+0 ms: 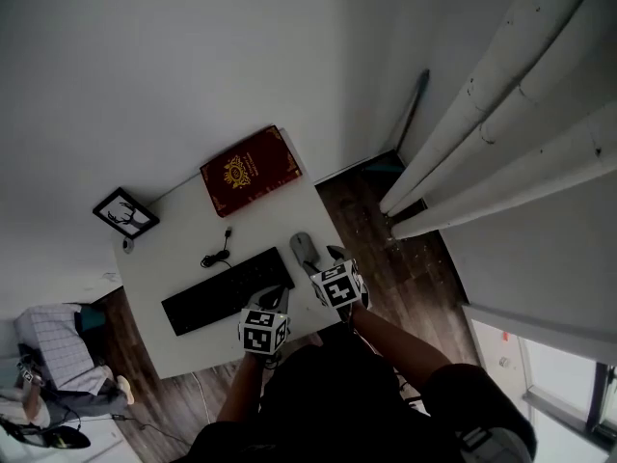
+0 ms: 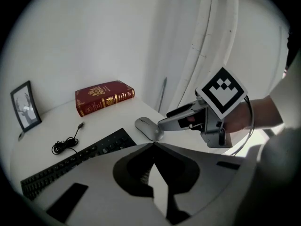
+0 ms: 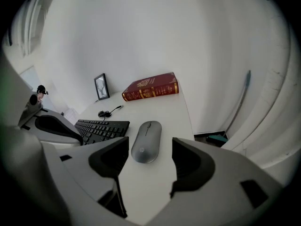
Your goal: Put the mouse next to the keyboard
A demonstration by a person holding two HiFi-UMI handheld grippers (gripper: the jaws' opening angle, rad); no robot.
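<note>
the grey mouse lies flat on the white surface, just beside the end of the black keyboard. the right tongs are spread wide, pads clear of the mouse. the left tongs are pressed together, empty, near the keyboard.

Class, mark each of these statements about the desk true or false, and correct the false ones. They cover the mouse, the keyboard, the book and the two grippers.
1. The mouse lies on the table beside the right end of the keyboard. True.
2. The right gripper is shut on the mouse. False: its jaws stand wide apart and do not clamp the mouse.
3. The left gripper has its jaws together with nothing between them. True.
4. The red book lies on top of the keyboard. False: it lies flat on the table beyond the keyboard, apart from it, near the wall.
</note>
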